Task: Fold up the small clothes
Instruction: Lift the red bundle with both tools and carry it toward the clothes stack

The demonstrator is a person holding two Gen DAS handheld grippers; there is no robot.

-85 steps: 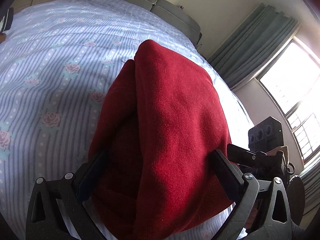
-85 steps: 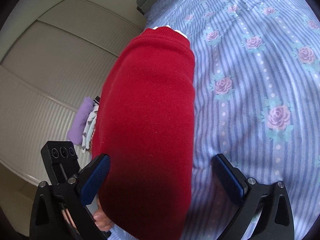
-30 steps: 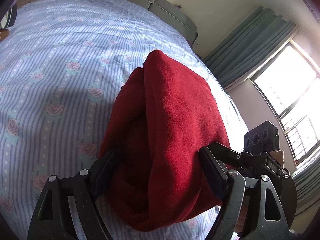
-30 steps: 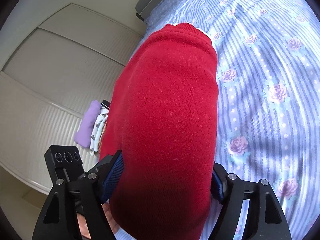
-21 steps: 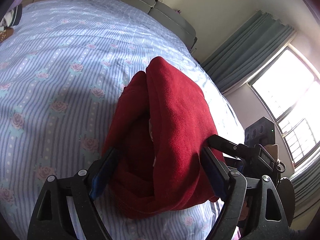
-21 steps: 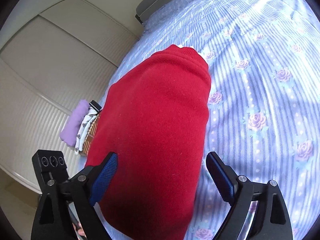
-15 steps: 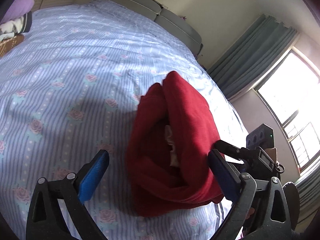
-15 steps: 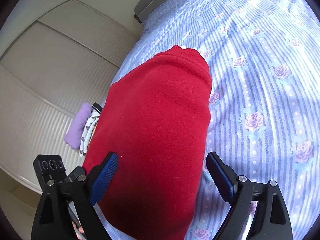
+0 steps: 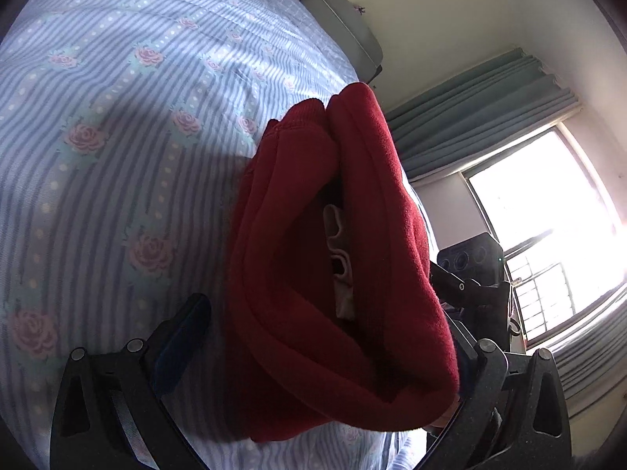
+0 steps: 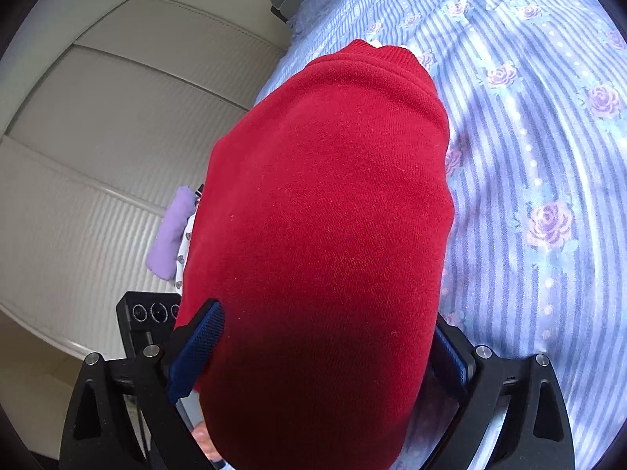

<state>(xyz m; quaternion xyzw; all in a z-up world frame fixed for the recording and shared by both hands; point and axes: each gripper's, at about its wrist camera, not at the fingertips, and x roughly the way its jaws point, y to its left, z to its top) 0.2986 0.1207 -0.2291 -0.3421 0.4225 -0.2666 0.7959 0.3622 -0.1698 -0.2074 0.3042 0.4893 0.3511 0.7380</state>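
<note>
A folded red garment (image 9: 298, 274) lies on the blue striped, rose-print bedsheet (image 9: 117, 156), its open fold facing the left wrist camera with a pale label (image 9: 339, 258) inside. My left gripper (image 9: 325, 325) stands open around its near end; the left finger (image 9: 180, 337) is clear of the cloth and the right finger is hidden behind it. In the right wrist view the garment (image 10: 329, 196) fills the space between the fingers of my right gripper (image 10: 329, 321). Those jaws are opening, the blue pads (image 10: 196, 348) at the cloth's edges.
A purple and a white patterned garment (image 10: 172, 231) are stacked at the bed's far edge, by pale wardrobe doors (image 10: 98, 137). A grey headboard (image 9: 341, 11), green curtains (image 9: 470, 117) and a bright window (image 9: 548, 215) lie beyond. Bare sheet (image 10: 529, 156) spreads to the right.
Both grippers, which squeezed the red garment a second ago, have spread wide and let it go. The left gripper has sunk and turned, so the garment looms closer.
</note>
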